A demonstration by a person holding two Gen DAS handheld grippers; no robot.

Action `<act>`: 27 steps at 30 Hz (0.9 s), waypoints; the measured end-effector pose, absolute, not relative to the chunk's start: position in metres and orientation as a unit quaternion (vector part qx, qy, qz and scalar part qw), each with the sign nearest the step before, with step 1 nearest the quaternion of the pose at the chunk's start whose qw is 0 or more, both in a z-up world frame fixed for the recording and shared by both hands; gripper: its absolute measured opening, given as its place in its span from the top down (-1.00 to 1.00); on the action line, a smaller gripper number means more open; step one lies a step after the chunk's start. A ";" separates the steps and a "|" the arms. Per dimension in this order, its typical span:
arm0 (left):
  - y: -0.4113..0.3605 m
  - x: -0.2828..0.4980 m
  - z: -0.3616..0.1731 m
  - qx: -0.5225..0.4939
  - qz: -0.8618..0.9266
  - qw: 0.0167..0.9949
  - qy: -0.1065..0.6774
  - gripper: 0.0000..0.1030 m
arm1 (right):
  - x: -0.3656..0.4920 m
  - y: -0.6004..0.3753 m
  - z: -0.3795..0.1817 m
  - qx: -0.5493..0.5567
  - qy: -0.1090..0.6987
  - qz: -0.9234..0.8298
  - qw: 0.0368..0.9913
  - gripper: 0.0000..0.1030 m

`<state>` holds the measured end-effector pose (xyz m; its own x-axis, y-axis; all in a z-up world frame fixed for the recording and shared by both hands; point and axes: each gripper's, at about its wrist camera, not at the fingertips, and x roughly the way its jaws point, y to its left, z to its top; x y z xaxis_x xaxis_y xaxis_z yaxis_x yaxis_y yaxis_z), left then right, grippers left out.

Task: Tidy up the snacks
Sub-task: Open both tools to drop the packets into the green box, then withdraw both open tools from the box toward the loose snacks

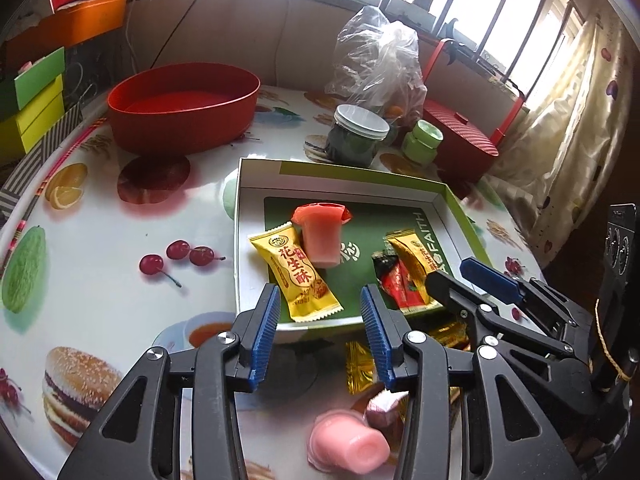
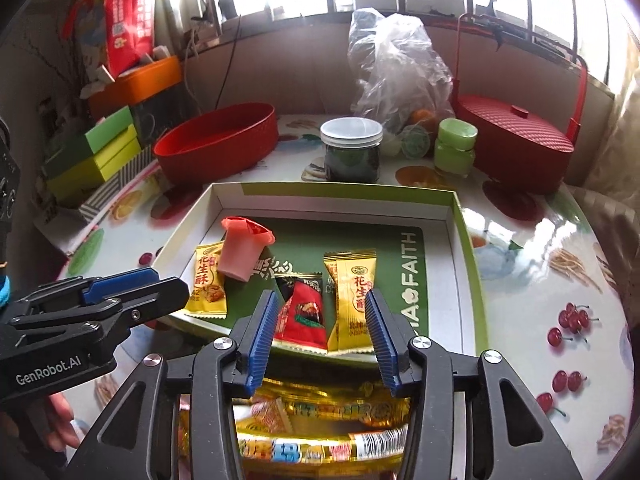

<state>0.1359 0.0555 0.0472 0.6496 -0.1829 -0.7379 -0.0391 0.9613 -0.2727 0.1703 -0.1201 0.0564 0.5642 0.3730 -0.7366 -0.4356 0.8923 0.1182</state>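
The left tool (image 1: 320, 336) stood part-open with nothing between its blue ribbed pads; it hung above the near edge of the shallow white cardboard tray with the green printed floor (image 1: 256, 184), a stance that suited a tool not gripping anything; the right tool (image 2: 322, 342) was likewise part-open and empty, poised over the same near edge (image 2: 460, 216). The tray sat in the middle of the glossy fruit-printed table (image 1: 120, 216), presumably so that both hands could reach it. Inside lay four snacks: a yellow foil peanut-candy packet (image 1: 302, 276) at the left, a pink jelly cup with a red lid (image 1: 320, 236) tipped against it, a red-and-black sachet (image 2: 300, 312) and a second yellow packet (image 2: 352, 304) side by side at the right. Outside the tray, nearer the person, another pink jelly cup (image 1: 348, 452) and gold-wrapped sweets (image 1: 360, 368) lay unsorted. The red oval plastic tub (image 1: 184, 108) behind appeared empty.
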 end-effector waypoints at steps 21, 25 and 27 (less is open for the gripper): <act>0.058 0.087 0.048 -0.138 -0.045 0.903 0.404 0.16 | 0.122 -0.153 0.066 -0.008 0.396 0.217 0.892 0.12; 0.059 0.076 0.047 -0.137 -0.056 0.904 0.402 0.16 | 0.113 -0.162 0.064 -0.001 0.400 0.209 0.892 0.12; 0.059 0.070 0.045 -0.136 -0.064 0.903 0.402 0.16 | 0.108 -0.167 0.063 -0.001 0.402 0.205 0.892 0.12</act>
<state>0.0705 0.0589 0.0449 0.6691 -0.2245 -0.7084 0.0064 0.9550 -0.2966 0.1078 -0.1669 0.0630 0.5923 0.3656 -0.7180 -0.3671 0.9157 0.1635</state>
